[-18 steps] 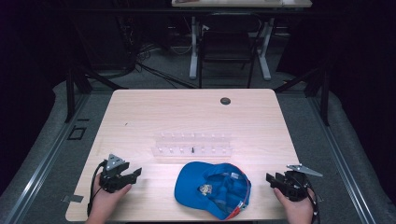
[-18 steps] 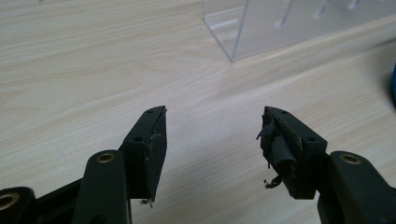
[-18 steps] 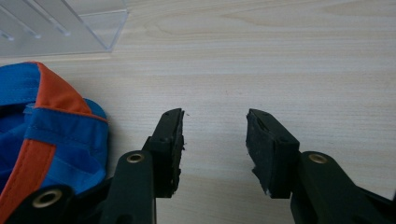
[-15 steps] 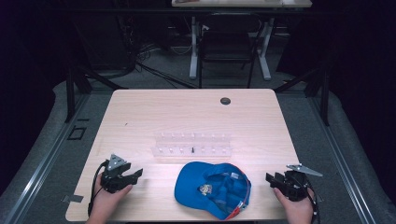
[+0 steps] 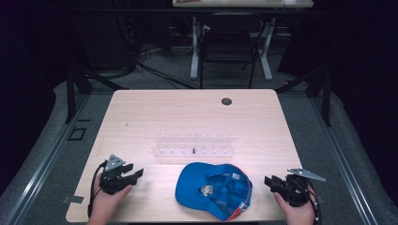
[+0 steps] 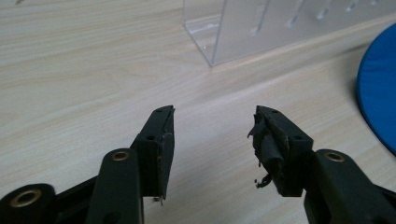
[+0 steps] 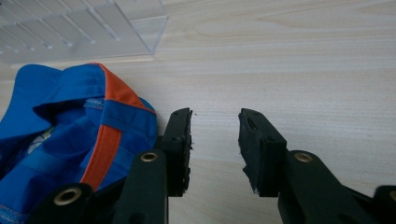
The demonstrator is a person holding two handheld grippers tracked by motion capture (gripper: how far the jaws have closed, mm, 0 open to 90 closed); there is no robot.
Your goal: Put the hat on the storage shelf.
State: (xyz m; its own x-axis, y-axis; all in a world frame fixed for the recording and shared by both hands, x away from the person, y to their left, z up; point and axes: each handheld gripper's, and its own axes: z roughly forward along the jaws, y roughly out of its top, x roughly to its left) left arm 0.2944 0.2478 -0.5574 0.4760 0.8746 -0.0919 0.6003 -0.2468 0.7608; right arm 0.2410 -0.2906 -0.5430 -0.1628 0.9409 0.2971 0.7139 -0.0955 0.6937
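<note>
1. A blue baseball cap (image 5: 213, 190) lies upside down near the front edge of the wooden surface (image 5: 155, 117), its hollow facing up, with an orange strap and a small pale label inside.
2. A clear acrylic rack (image 5: 193, 145) stands just beyond the cap, at the cap's 12 o'clock; one small dark piece sits in its front row.
3. The left gripper (image 5: 129, 176) rests at the cap's 9 o'clock, well apart from it, held in the person's hand. Its fingers (image 6: 161, 144) stand apart with nothing between them; torn padding hangs from one of them. In the left gripper view, the rack's corner lies ahead at 12 o'clock and the cap's brim edge at 3 o'clock.
4. The right gripper (image 5: 271, 182) sits at the cap's 3 o'clock, near its rim but not touching. Its fingers (image 7: 180, 140) are likewise apart and empty, pointing across bare wood, with the cap at 9 o'clock in the right gripper view.
5. Judged from this layout, the work is at the approach stage: both grippers flank the cap and neither has a hold on it.
6. The next move probably calls for the right gripper to swing towards the cap's strap or rim, slide one finger under the fabric edge and pinch, while the left closes in on the brim side to steady it.
</note>
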